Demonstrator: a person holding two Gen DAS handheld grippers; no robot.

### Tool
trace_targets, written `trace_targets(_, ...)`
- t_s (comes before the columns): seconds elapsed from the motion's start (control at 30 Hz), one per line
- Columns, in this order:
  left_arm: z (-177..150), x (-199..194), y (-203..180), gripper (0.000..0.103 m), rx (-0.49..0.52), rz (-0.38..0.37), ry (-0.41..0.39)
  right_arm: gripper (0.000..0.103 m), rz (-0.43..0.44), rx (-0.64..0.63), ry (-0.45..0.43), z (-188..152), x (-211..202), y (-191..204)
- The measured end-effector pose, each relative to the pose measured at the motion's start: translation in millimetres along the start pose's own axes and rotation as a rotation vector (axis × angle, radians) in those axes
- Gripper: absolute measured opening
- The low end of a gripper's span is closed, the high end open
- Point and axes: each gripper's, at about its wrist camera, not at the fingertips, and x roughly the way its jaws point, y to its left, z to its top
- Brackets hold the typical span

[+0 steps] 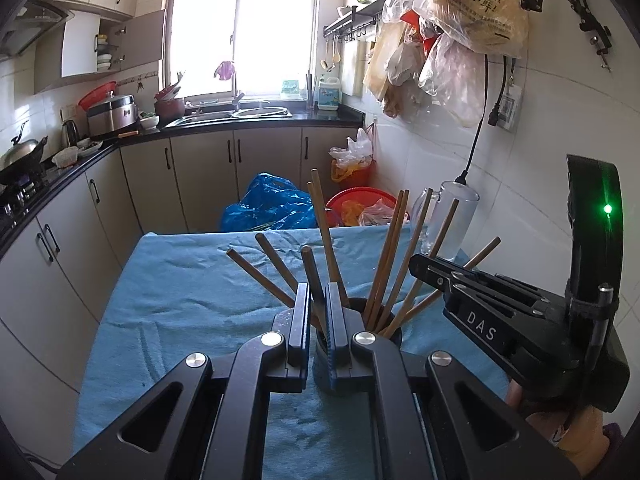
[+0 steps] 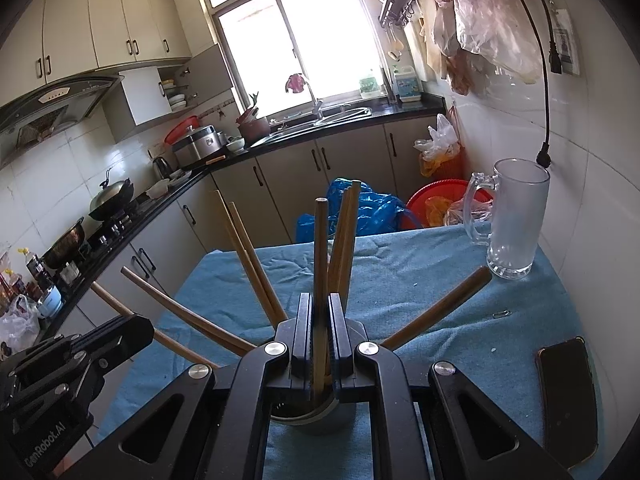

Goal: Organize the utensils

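A dark cup (image 1: 386,330) stands on the blue cloth (image 1: 180,300) and holds several wooden chopsticks fanned out. My left gripper (image 1: 318,316) is closed on one chopstick (image 1: 311,270) that stands in the cup. My right gripper (image 2: 320,332) is closed on another chopstick (image 2: 320,248), held upright over the same cup (image 2: 320,420). The right gripper's body (image 1: 500,320) shows at the right of the left wrist view. The left gripper's body (image 2: 68,364) shows at the lower left of the right wrist view.
A clear glass mug (image 2: 512,220) stands at the table's far right corner. A black phone (image 2: 568,400) lies on the cloth at the right, with a paper clip (image 2: 502,314) nearby. Beyond the table are a blue bag (image 1: 268,204), a red basin (image 1: 360,204) and kitchen counters.
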Motion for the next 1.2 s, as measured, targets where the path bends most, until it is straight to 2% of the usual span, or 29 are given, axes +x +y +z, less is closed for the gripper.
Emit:
trace_targets(0.3, -0.4, 0.4, -4.1, 0.007, 0.014, 0.024, -0.010, 0.008, 0.001, -0.012, -0.003, -0.8, 1.3, 3.2)
trace_targets(1.2, -0.3, -1.0, -3.6, 0.007, 0.003, 0.011, -0.002, 0.009, 0.016, -0.037, -0.005, 2.4, 1.2, 12.8)
